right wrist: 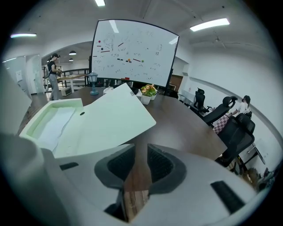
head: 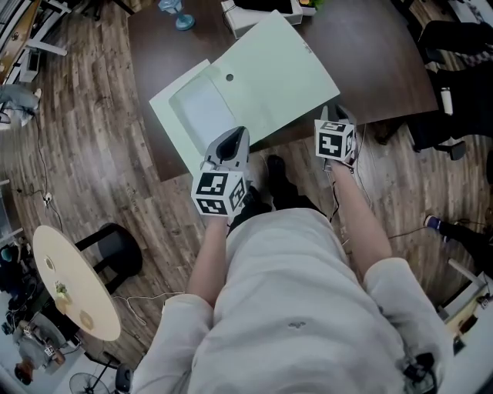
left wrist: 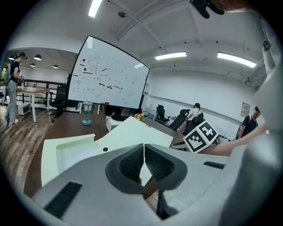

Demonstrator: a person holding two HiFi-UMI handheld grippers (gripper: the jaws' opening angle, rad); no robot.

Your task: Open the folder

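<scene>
A pale green folder lies on the dark brown table with its cover tilted up over the shallow base. My left gripper is at the folder's near edge, its jaws shut tip to tip with nothing seen between them. My right gripper is at the cover's near right corner. In the right gripper view its jaws stand apart with only the table showing in the gap, and the cover's edge lies just beyond the tips.
A blue stand and a white box sit at the table's far side. Black office chairs stand to the right. A black stool and a round beige table are on the left. A whiteboard stands behind.
</scene>
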